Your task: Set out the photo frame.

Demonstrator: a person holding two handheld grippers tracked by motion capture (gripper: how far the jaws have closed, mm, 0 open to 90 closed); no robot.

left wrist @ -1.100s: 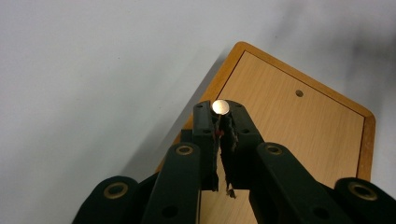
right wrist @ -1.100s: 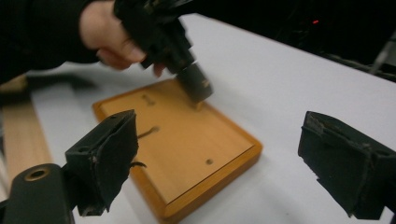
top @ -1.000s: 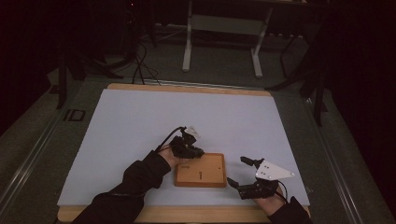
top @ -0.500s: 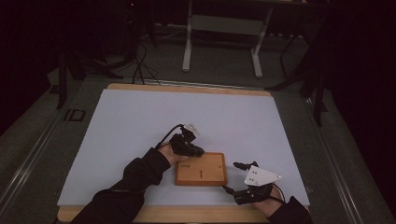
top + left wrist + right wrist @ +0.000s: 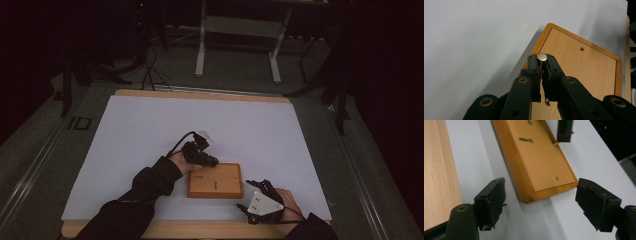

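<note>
A flat wooden board (image 5: pixel 216 180) lies on the white sheet near the table's front. My left gripper (image 5: pixel 202 154) hovers over the board's far left corner, shut on a small round-headed metal pin (image 5: pixel 542 57); the board (image 5: pixel 579 72) lies just beyond its tips. My right gripper (image 5: pixel 251 199) sits at the board's near right corner. In the right gripper view its jaws (image 5: pixel 544 202) stand apart on either side of the board's end (image 5: pixel 536 162), pads clear of the wood. These jaws have just been closing. The board shows a small hole (image 5: pixel 557 178) and a dark slot (image 5: pixel 526 139).
The white sheet (image 5: pixel 150 130) covers most of the table, with a bare wooden strip (image 5: pixel 200 231) along the front edge. Beyond the table stand a metal frame (image 5: pixel 237 30) and cables on a dark floor. The left gripper's jaw tip (image 5: pixel 565 130) shows over the board's far end.
My right gripper has slid left and nearer to the board's near right corner, and its jaws have narrowed. The left gripper has stayed over the far left corner.
</note>
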